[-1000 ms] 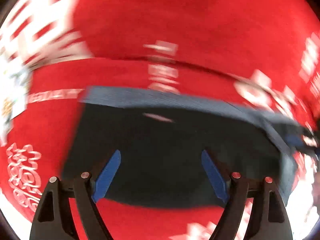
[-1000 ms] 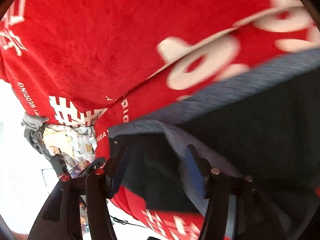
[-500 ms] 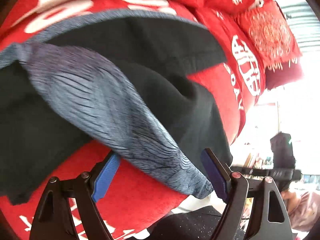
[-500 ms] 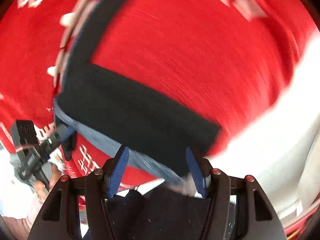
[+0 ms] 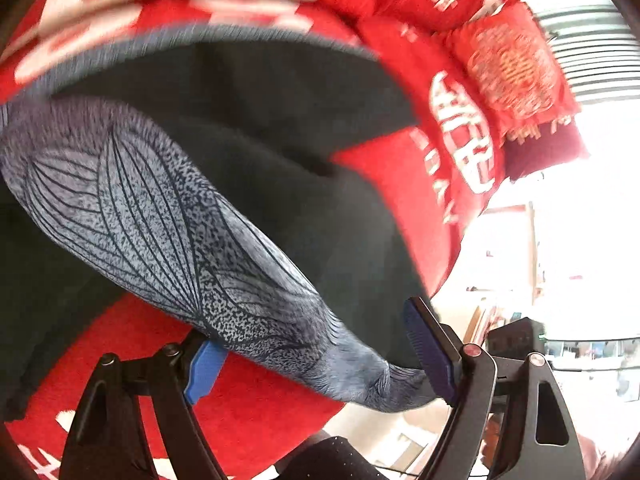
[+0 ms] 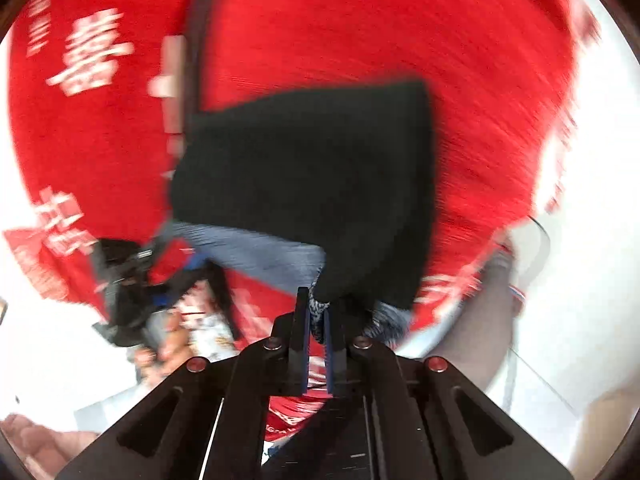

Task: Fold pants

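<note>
Black pants point(image 5: 280, 120) with a blue-grey leaf-patterned band point(image 5: 160, 220) lie on a red blanket point(image 5: 380, 176). My left gripper point(image 5: 316, 360) is open, and the patterned band's end runs between its blue pads point(image 5: 204, 368) without being pinched. In the right wrist view the pants point(image 6: 312, 180) spread ahead as a black sheet. My right gripper point(image 6: 318, 320) is shut on a patterned corner of the pants at their near edge. The other gripper shows blurred at the left of that view, by the band's far end.
The red blanket point(image 6: 360, 20) carries white characters and covers the whole surface. A red cushion with gold embroidery point(image 5: 516, 68) lies at the far right. Beyond the blanket's edge is a bright floor point(image 6: 580, 280). A person's hand point(image 6: 32, 444) shows at the lower left.
Both grippers swung across the blanket to the pants' near edge. The right gripper's jaws, open half a second ago, have closed on the patterned corner. The left gripper stays open.
</note>
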A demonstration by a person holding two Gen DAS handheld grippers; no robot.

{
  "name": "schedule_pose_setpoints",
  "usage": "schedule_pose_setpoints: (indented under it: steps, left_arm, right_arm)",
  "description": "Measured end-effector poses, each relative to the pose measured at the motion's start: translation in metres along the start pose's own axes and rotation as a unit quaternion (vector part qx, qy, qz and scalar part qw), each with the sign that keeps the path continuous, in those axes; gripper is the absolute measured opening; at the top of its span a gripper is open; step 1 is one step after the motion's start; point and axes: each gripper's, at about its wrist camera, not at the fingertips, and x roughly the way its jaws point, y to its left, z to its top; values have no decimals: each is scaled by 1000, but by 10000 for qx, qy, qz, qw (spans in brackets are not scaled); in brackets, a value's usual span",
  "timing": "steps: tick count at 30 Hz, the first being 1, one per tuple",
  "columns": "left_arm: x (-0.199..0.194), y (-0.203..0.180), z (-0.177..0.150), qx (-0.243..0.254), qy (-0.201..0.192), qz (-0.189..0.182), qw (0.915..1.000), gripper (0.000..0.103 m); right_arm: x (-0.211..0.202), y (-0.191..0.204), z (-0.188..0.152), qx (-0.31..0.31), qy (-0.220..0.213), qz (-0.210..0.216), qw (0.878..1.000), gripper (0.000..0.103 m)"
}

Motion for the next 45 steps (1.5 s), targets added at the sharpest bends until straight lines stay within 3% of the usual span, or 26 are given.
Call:
schedule_pose_setpoints:
  steps: [4, 8, 14, 16, 18, 20, 22, 26, 32, 35, 36, 37, 39, 41, 45]
  left_arm:
    - [-22, -18, 29, 12, -549, -72, 9985, 83]
    - [-22, -23, 72, -109, -861, 64, 9962, 83]
    - [-7, -9, 147, -504, -1180, 467, 9906, 83]
    - [3, 0, 168, -667, -1212, 612, 9885, 83]
    - [12, 7, 186, -786, -1273, 852, 9851, 83]
    - [15, 10, 201, -857, -1302, 948, 9832, 83]
    - [8, 7, 209, -762, -1404, 1025, 9818, 83]
    - [-9, -2, 205, -493, -1412, 1442, 9782, 83]
    - [-1, 9, 160, -626, -990, 2104, 9706, 83]
    - [13, 23, 140, -882, -749, 2186, 9689, 83]
    - [16, 25, 135, -910, -715, 2223, 9681, 83]
    - [18, 27, 131, -924, -679, 2283, 9668, 83]
    - [20, 29, 122, -914, -641, 2397, 9644, 83]
    - [21, 33, 113, -943, -586, 2449, 9632, 83]
    - [23, 37, 98, -1004, -543, 2532, 9606, 83]
  right_arm:
    - [-24, 62, 50, -655, -191, 199, 9975, 6]
    - [-27, 122, 136, -1324, -146, 85, 9911, 6]
    - [1, 176, 256, -1490, -121, -57, 9887, 6]
    - [8, 180, 289, -1570, -112, -372, 9868, 8]
    - [24, 182, 318, -1640, -150, -1070, 9805, 16]
    - [34, 192, 340, -1859, -177, -1473, 9713, 32]
    - [30, 203, 349, -2164, -371, -1710, 9605, 73]
    - [8, 199, 339, -2159, -443, -1663, 9611, 73]
    - [7, 113, 286, -1084, 23, -1726, 9790, 59]
    - [24, 83, 288, -478, -21, -1172, 9920, 39]
    - [29, 82, 289, -444, -18, -1059, 9934, 19]
    - [34, 85, 290, -488, 1, -1040, 9934, 9]
    - [34, 99, 287, -793, 24, -972, 9921, 7]
    - [34, 105, 278, -1077, 182, -1171, 9871, 7]
    - [42, 80, 280, -1041, 478, -2109, 9708, 3]
